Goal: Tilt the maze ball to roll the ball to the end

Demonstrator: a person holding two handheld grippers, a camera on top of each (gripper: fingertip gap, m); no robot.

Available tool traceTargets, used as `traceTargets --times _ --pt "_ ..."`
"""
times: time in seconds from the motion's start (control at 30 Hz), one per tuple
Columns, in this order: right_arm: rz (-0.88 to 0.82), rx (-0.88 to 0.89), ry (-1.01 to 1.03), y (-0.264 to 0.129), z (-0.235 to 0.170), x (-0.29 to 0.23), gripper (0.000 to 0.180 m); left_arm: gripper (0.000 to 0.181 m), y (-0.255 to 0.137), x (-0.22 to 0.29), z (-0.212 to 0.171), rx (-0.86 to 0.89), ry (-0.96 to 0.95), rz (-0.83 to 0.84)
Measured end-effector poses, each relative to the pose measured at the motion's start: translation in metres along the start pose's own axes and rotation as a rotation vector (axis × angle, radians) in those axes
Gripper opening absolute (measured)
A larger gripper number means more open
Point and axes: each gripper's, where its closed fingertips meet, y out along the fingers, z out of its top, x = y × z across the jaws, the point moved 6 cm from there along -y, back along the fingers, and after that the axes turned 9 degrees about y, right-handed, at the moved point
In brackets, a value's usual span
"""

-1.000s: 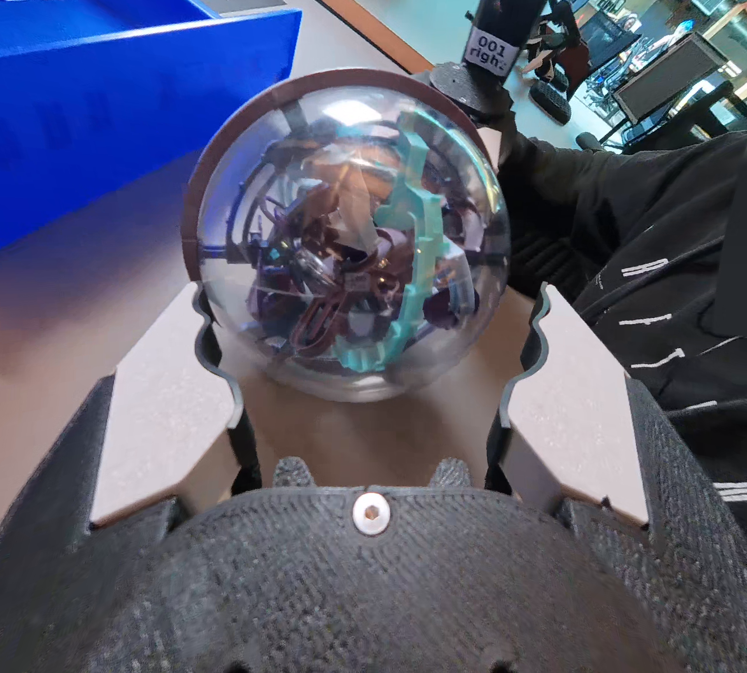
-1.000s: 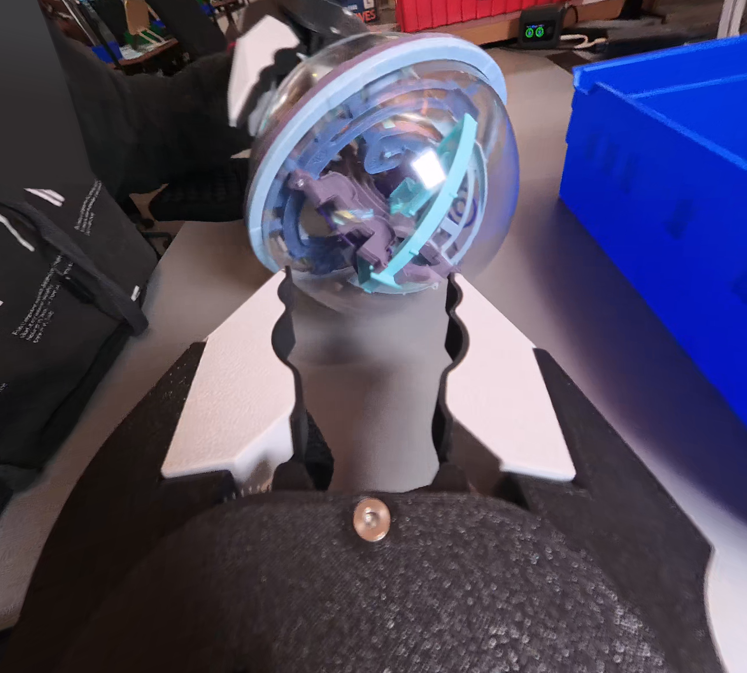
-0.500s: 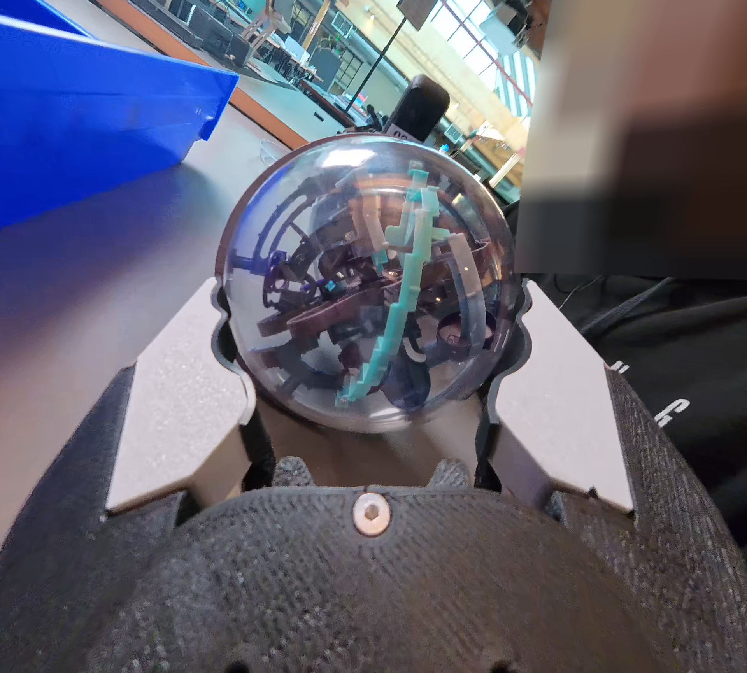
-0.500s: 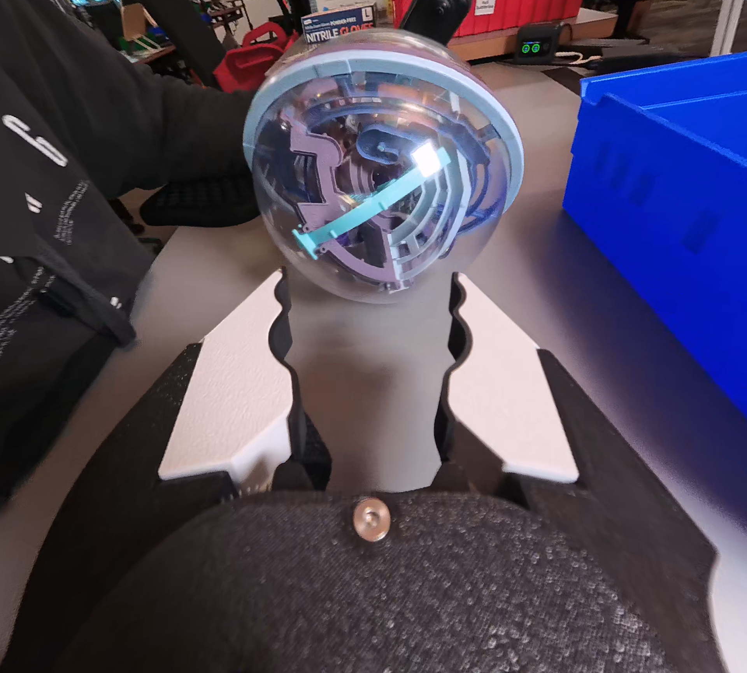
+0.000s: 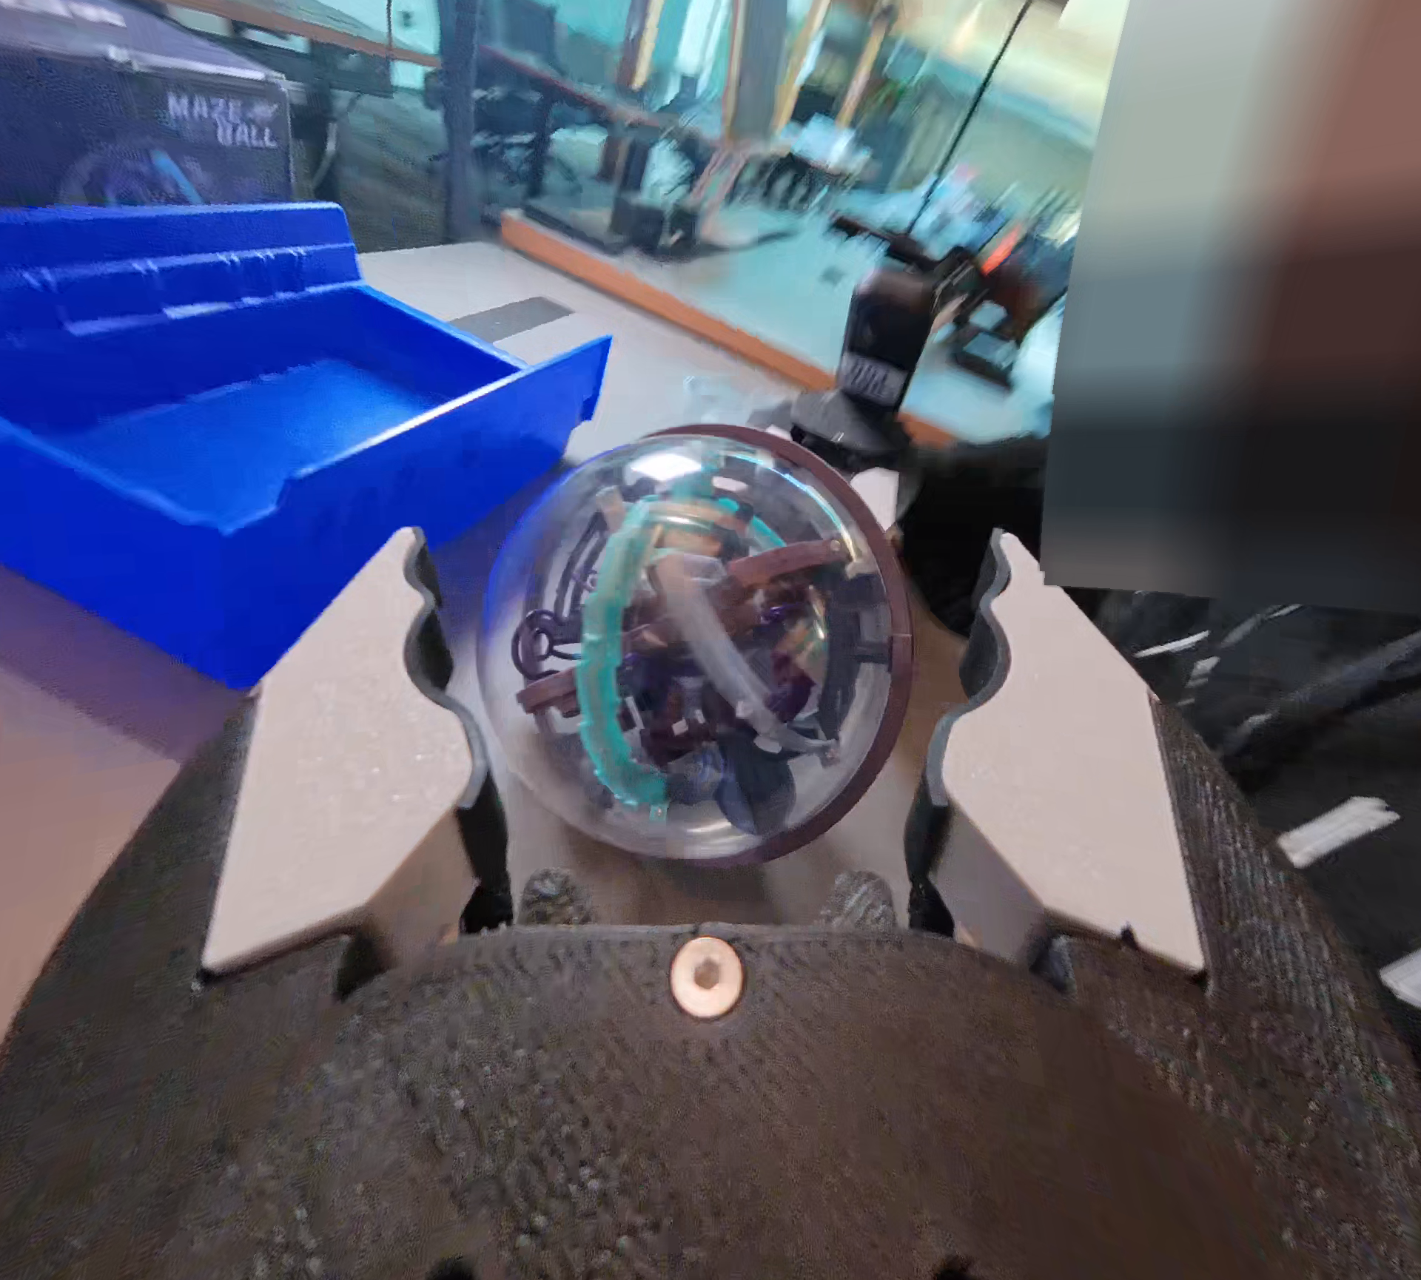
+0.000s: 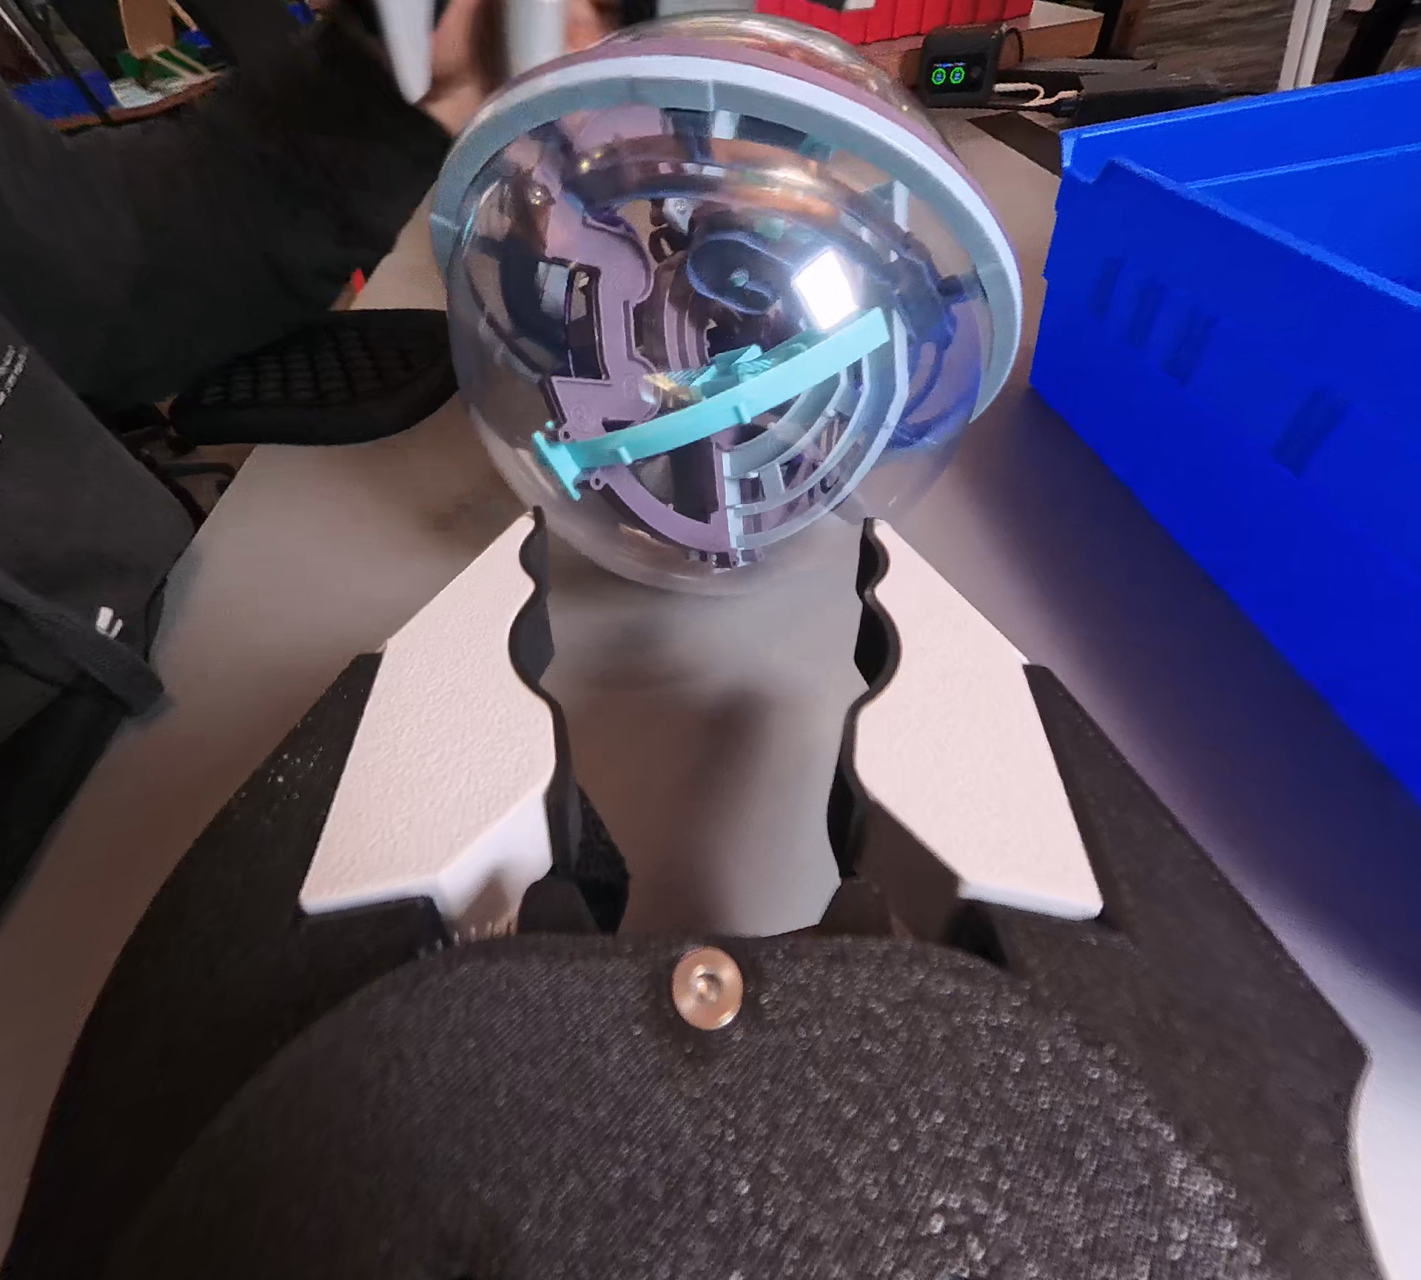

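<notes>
Maze ball sits on tabletop betw both tools, just beside blue bin. Left tool spread wide, fingers clear of the sphere. Right tool also spread, tips near ball's underside, contact unclear, not pinching. Teal track visible inside.

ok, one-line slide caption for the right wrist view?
Right gripper, jaws open, faces the clear maze ball on the grey table beside a blue bin.
</notes>
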Motion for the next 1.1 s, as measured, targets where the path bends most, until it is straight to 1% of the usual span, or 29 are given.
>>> traceTargets --times 0.07,0.13,0.17,0.2,0.23,0.3,0.4,0.47,0.6,0.73,0.9,1.03,1.1 --pt "-0.009 0.011 0.02 0.002 0.002 0.001 0.079 0.142 0.023 0.03 -0.002 -0.17 0.202 0.145" --pt "-0.005 0.014 0.025 0.004 0.004 -0.002 0.079 0.149 0.047 0.048 -0.021 -0.359 0.309 0.208" --pt "-0.003 0.016 0.025 0.004 0.005 -0.004 0.079 0.153 0.052 0.048 -0.028 -0.409 0.355 0.254" --pt "0.0 0.018 0.024 0.004 0.005 -0.006 0.079 0.147 0.052 0.044 -0.032 -0.431 0.406 0.291" --pt "0.003 0.021 0.022 0.004 0.005 -0.009 0.079 0.142 0.05 0.04 -0.034 -0.432 0.427 0.293" --pt "0.009 0.029 0.011 0.003 0.005 -0.014 0.079 0.14 0.045 0.034 -0.033 -0.361 0.387 0.231" --pt "0.039 0.035 -0.011 0.002 0.006 -0.023 0.076 0.137 0.033 0.025 -0.032 -0.215 0.352 0.089" --pt "0.05 0.039 -0.028 0.002 0.006 -0.027 0.076 0.135 0.024 0.017 -0.032 -0.122 0.277 0.008" --pt "0.044 0.017 -0.034 0.004 0.0 -0.025 0.076 0.135 0.014 -0.005 -0.032 -0.033 0.117 -0.003" --pt "0.044 0.018 -0.008 0.006 -0.002 -0.021 0.076 0.134 0.013 -0.011 -0.032 -0.012 0.068 0.022" --pt "0.046 0.027 0.019 0.008 -0.002 -0.018 0.077 0.134 0.02 -0.005 -0.032 -0.054 0.134 0.086" --pt "0.021 0.04 0.052 0.01 0.0 -0.011 0.082 0.134 0.027 0.009 -0.033 -0.081 0.27 0.083" --pt "0.032 0.034 0.104 0.011 0.0 -0.005 0.089 0.134 0.03 0.014 -0.034 -0.114 0.365 0.105"
